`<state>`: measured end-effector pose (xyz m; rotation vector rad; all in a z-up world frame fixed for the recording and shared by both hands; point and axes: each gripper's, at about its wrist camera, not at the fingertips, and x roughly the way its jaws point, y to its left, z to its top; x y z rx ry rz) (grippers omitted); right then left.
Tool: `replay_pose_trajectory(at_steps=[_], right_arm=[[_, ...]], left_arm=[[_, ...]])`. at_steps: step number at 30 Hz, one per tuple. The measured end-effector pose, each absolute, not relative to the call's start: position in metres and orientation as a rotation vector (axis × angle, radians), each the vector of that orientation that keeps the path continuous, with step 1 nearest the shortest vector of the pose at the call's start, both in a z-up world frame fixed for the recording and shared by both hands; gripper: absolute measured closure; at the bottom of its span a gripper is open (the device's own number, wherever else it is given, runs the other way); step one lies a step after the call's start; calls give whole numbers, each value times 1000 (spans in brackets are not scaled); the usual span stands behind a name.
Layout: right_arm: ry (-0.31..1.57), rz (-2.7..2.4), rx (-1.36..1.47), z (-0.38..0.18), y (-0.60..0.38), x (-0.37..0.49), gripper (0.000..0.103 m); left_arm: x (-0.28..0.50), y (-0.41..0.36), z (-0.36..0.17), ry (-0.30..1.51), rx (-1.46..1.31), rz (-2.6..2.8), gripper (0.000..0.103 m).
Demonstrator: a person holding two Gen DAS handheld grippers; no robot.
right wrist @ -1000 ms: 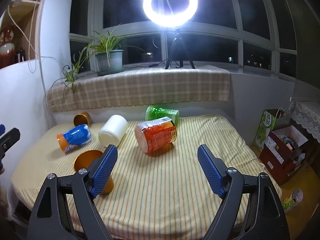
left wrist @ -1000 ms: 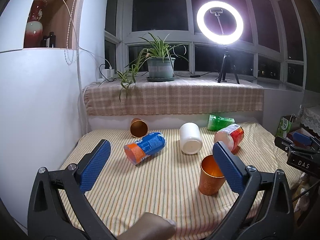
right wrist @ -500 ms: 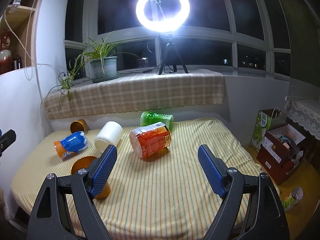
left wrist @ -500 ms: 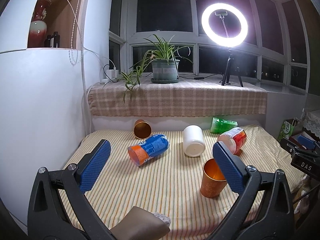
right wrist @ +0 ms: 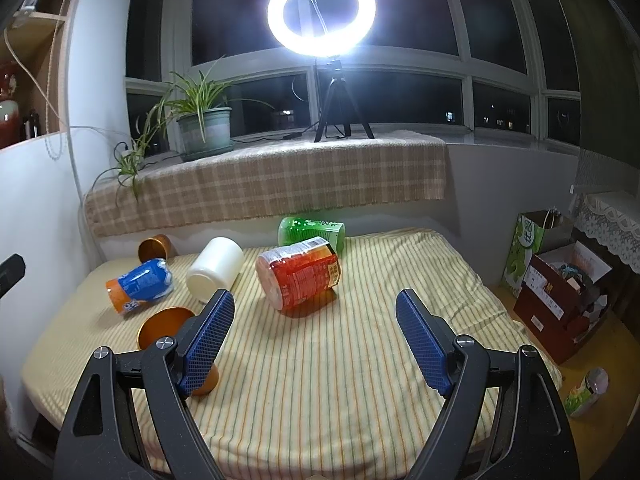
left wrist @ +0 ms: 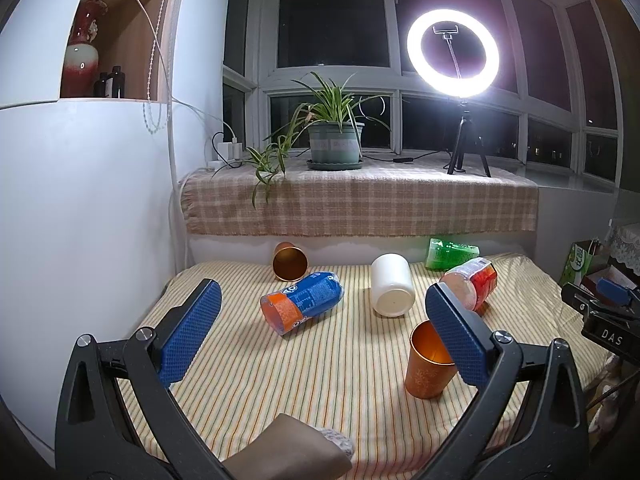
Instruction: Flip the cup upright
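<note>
Several cups lie on their sides on the striped table [left wrist: 280, 380]: a copper cup [left wrist: 289, 261] at the back left, a blue-orange cup [left wrist: 302, 307], a white cup [left wrist: 391, 290], a red cup [left wrist: 474, 282] and a green cup [left wrist: 450, 254]. One copper cup [left wrist: 426, 360] stands upright, partly behind my left gripper's right finger. My left gripper [left wrist: 320, 328] is open and empty, held back from the cups. My right gripper [right wrist: 316, 340] is open and empty, in front of the red cup [right wrist: 300, 276]; the upright copper cup [right wrist: 168, 328] sits behind its left finger.
A checked-cloth window ledge [left wrist: 360, 208] behind the table carries a potted plant [left wrist: 334, 144] and a ring light [left wrist: 454, 52]. A white wall [left wrist: 80, 220] is at the left. Boxes [right wrist: 560, 288] stand on the floor at the right.
Both grippers have drawn back and risen a little, so the cups look smaller and farther. The cups have not moved. Both grippers stay open.
</note>
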<state>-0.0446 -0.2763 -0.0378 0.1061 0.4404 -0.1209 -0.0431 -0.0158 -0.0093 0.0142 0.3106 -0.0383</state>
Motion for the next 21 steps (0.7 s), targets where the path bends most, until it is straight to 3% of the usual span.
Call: replay_pose_trajectory(at_steps=[21], right_arm=[[484,-103,112,-49,-276,-35,20]], left_arm=[[-36,-13,-12,322,52,-23,0]])
